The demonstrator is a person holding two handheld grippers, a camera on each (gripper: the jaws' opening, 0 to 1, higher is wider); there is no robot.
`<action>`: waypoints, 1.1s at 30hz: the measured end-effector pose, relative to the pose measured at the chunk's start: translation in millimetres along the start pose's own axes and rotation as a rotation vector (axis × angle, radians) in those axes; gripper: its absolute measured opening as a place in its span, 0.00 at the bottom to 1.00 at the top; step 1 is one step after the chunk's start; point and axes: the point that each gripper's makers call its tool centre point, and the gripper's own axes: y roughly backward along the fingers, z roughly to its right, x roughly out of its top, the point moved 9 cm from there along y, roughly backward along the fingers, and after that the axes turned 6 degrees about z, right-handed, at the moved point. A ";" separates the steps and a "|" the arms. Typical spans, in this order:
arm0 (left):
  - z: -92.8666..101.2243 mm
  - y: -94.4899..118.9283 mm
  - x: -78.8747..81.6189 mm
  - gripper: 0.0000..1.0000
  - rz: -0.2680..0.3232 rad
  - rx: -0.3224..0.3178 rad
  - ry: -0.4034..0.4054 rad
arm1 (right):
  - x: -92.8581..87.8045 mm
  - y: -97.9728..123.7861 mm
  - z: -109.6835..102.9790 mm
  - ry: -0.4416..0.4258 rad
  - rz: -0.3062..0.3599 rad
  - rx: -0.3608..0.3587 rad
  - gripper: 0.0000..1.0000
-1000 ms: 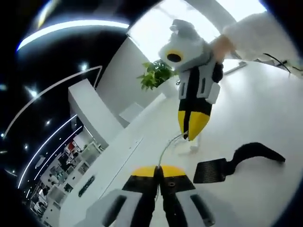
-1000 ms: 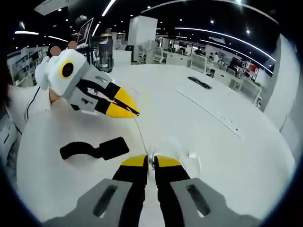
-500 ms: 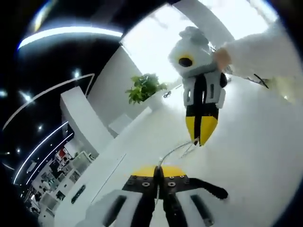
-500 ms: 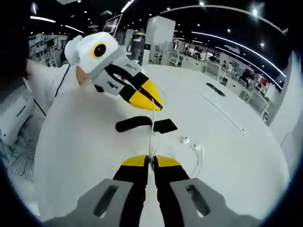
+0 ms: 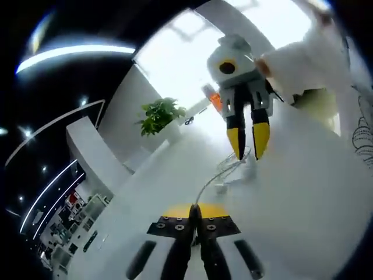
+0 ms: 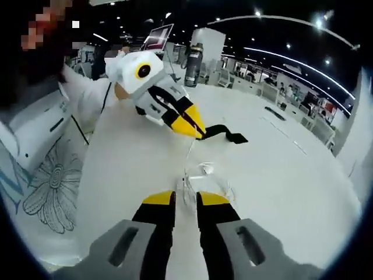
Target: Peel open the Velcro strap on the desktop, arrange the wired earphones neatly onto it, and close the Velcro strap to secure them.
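Left gripper (image 5: 196, 211) is being held with its jaws pressed together on the white cable (image 5: 211, 178), which is being led away from its tips toward 1 o'clock in the left gripper view. Right gripper (image 5: 249, 153) is being seen there at 1 o'clock with its yellow tips spread, the cable's far loops lying on the desk (image 5: 303, 198) just below them.

In the right gripper view, the right gripper (image 6: 185, 199) is being held with a clear gap between its jaws and nothing pinched; the earphones (image 6: 205, 175) are lying coiled on the desk (image 6: 274, 181) just ahead at 12 o'clock. The left gripper (image 6: 187, 125) is being seen at 11 o'clock, with the cable hanging down from its tips.

The strap (image 6: 224, 133) is lying beyond the coil at 1 o'clock, its long axis running roughly 9 to 3 (touching the left gripper's tips or merely behind them cannot be told). The left gripper is judged the nearer to it.

One strap, one set of earphones and two grippers are being counted.
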 end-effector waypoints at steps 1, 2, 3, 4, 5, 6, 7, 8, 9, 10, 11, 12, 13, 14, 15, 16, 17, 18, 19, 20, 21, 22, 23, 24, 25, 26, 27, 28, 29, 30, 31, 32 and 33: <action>1.5 0.1 0.6 0.06 0.003 -0.002 0.001 | 1.3 5.8 4.1 -0.020 0.029 -0.021 0.17; 2.4 -0.2 1.1 0.06 0.005 -0.002 -0.001 | 2.1 9.7 7.8 -0.038 0.050 -0.046 0.17; 3.5 -1.0 2.3 0.06 0.006 -0.003 -0.013 | 2.6 13.0 12.3 -0.057 0.067 -0.074 0.18; 3.9 -1.7 3.4 0.06 0.008 -0.002 -0.021 | 3.1 15.7 16.3 -0.069 0.078 -0.096 0.19; 4.3 -2.3 4.2 0.06 0.010 -0.004 -0.026 | 3.9 17.7 19.6 -0.087 0.092 -0.107 0.20; 5.0 -2.9 4.9 0.06 0.015 -0.009 -0.026 | 3.6 18.2 22.8 -0.123 0.102 -0.127 0.20; 6.7 -3.3 5.5 0.06 0.018 -0.017 -0.021 | 2.6 18.0 26.1 -0.140 0.092 -0.149 0.21; 9.2 -4.2 5.9 0.06 0.018 -0.024 -0.020 | 0.8 17.2 30.0 -0.151 0.067 -0.179 0.22; 11.4 -4.7 6.1 0.06 0.013 -0.030 -0.025 | -1.2 15.0 32.9 -0.156 0.049 -0.193 0.22; 12.8 -5.0 6.0 0.06 0.008 -0.033 -0.032 | -3.7 12.5 35.8 -0.154 0.019 -0.215 0.22; 13.6 -5.1 6.0 0.06 0.007 -0.034 -0.035 | -5.6 9.7 37.9 -0.138 -0.004 -0.230 0.22; 14.8 -5.1 6.1 0.06 0.005 -0.035 -0.042 | -6.0 5.9 37.6 -0.131 -0.011 -0.226 0.23; 16.1 -5.0 6.3 0.06 0.003 -0.036 -0.049 | -5.9 3.0 38.2 -0.133 -0.014 -0.224 0.23; 17.0 -5.0 6.7 0.06 0.001 -0.037 -0.053 | -5.8 1.3 39.8 -0.145 -0.020 -0.226 0.23; 17.7 -4.9 7.1 0.06 0.000 -0.038 -0.057 | -5.3 -1.1 40.9 -0.180 -0.027 -0.222 0.23; 18.4 -5.0 7.6 0.06 0.001 -0.039 -0.059 | -4.7 -2.8 41.8 -0.201 -0.041 -0.216 0.23; 19.0 -5.4 7.9 0.06 0.001 -0.039 -0.061 | -4.2 -4.8 42.5 -0.214 -0.055 -0.210 0.23; 19.8 -6.1 8.0 0.06 -0.001 -0.038 -0.068 | -3.5 -7.1 43.2 -0.216 -0.069 -0.203 0.23; 20.2 -6.4 7.8 0.06 -0.005 -0.036 -0.078 | -3.1 -8.9 43.4 -0.211 -0.087 -0.196 0.23; 20.5 -6.6 7.8 0.06 -0.008 -0.035 -0.083 | -3.0 -10.6 43.6 -0.198 -0.110 -0.196 0.23; 20.8 -6.8 8.0 0.06 -0.009 -0.035 -0.085 | -2.6 -12.4 43.9 -0.185 -0.124 -0.192 0.23; 21.5 -7.1 8.1 0.06 -0.011 -0.037 -0.086 | -2.1 -13.8 44.6 -0.183 -0.130 -0.191 0.23; 22.2 -7.3 8.3 0.06 -0.012 -0.037 -0.087 | -1.6 -15.8 45.4 -0.183 -0.141 -0.188 0.23; 22.6 -7.3 8.5 0.06 -0.013 -0.038 -0.091 | -1.3 -18.0 45.5 -0.183 -0.155 -0.183 0.23; 23.0 -7.4 8.8 0.06 -0.014 -0.037 -0.096 | -1.4 -20.0 45.3 -0.183 -0.170 -0.177 0.23; 23.1 -7.4 9.2 0.06 -0.014 -0.034 -0.106 | -1.6 -21.9 46.5 -0.176 -0.192 -0.171 0.23; 22.2 -7.2 9.2 0.06 -0.015 -0.031 -0.116 | -2.2 -23.0 47.0 -0.175 -0.206 -0.166 0.22; 21.7 -7.0 9.2 0.06 -0.016 -0.030 -0.121 | -3.4 -23.0 48.2 -0.174 -0.227 -0.157 0.22; 20.5 -6.8 9.4 0.06 -0.016 -0.031 -0.126 | -2.2 -22.4 49.4 -0.181 -0.223 -0.155 0.22; 20.0 -6.7 9.5 0.06 -0.015 -0.032 -0.127 | -2.6 -21.1 52.6 -0.193 -0.245 -0.158 0.22; 22.5 -6.2 9.6 0.06 -0.014 -0.031 -0.128 | -2.5 -20.0 54.6 -0.201 -0.257 -0.158 0.21; 23.0 -5.9 9.6 0.06 -0.013 -0.031 -0.128 | -2.4 -19.6 55.7 -0.204 -0.264 -0.153 0.21; 21.1 -5.7 9.8 0.06 -0.013 -0.029 -0.130 | -1.9 -19.2 56.8 -0.218 -0.282 -0.148 0.21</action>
